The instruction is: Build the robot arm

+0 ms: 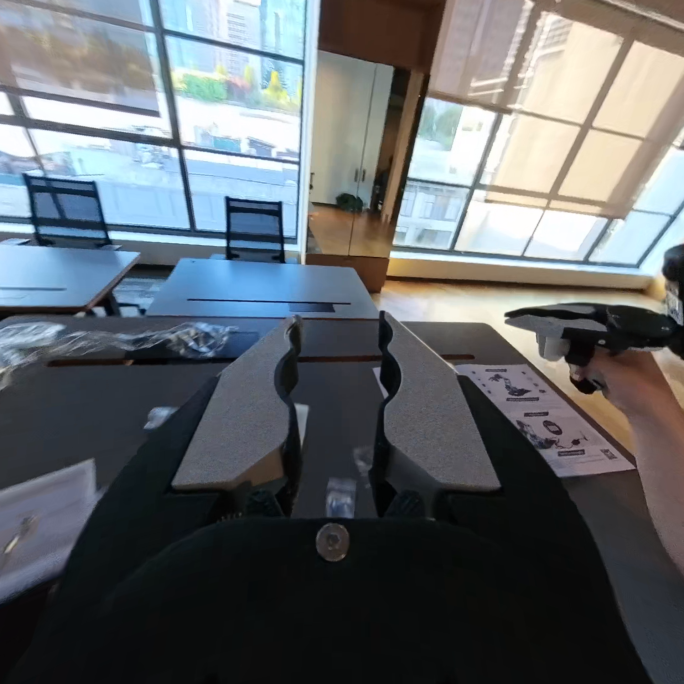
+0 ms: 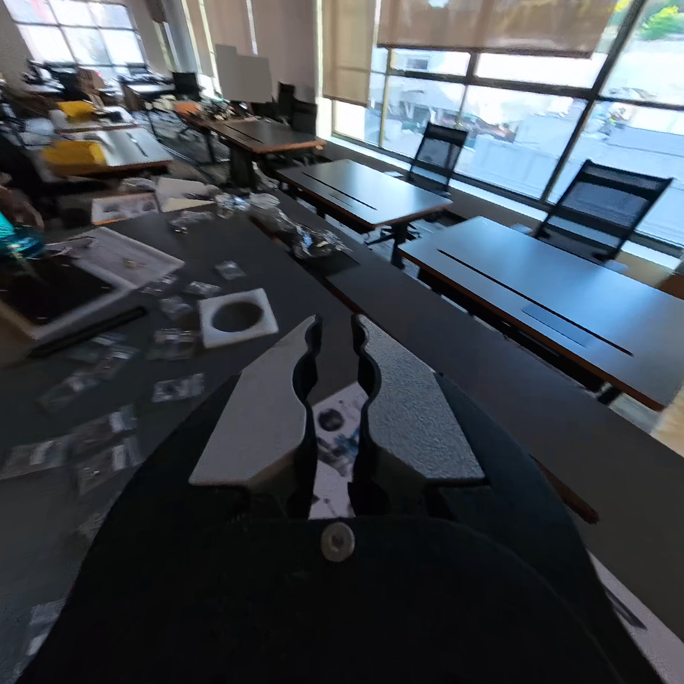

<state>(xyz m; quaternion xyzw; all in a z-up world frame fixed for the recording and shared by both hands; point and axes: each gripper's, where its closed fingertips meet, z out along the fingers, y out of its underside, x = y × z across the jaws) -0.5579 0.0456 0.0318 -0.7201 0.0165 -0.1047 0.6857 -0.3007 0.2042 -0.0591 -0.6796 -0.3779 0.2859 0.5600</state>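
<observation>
My left gripper (image 1: 339, 321) is open and empty, held above a dark table (image 1: 111, 399). A small clear plastic bag (image 1: 339, 496) lies on the table under its jaws. My right gripper (image 2: 336, 321) is open with a narrower gap and holds nothing. It hovers over a printed paper sheet (image 2: 338, 414) on the same dark table (image 2: 425, 362). The right gripper also shows in the left wrist view (image 1: 518, 317) at the right edge, in a person's hand (image 1: 622, 381), above the printed sheet (image 1: 536, 414).
Several small clear bags (image 2: 177, 388) lie scattered on the table, with a white foam square with a round hole (image 2: 237, 317), a white tray (image 2: 122, 259) and crumpled clear plastic (image 1: 155, 338). Other desks (image 1: 259, 285) and black chairs (image 1: 255, 229) stand by the windows. One gripper's finger ends stand about 35 centimeters off the other's.
</observation>
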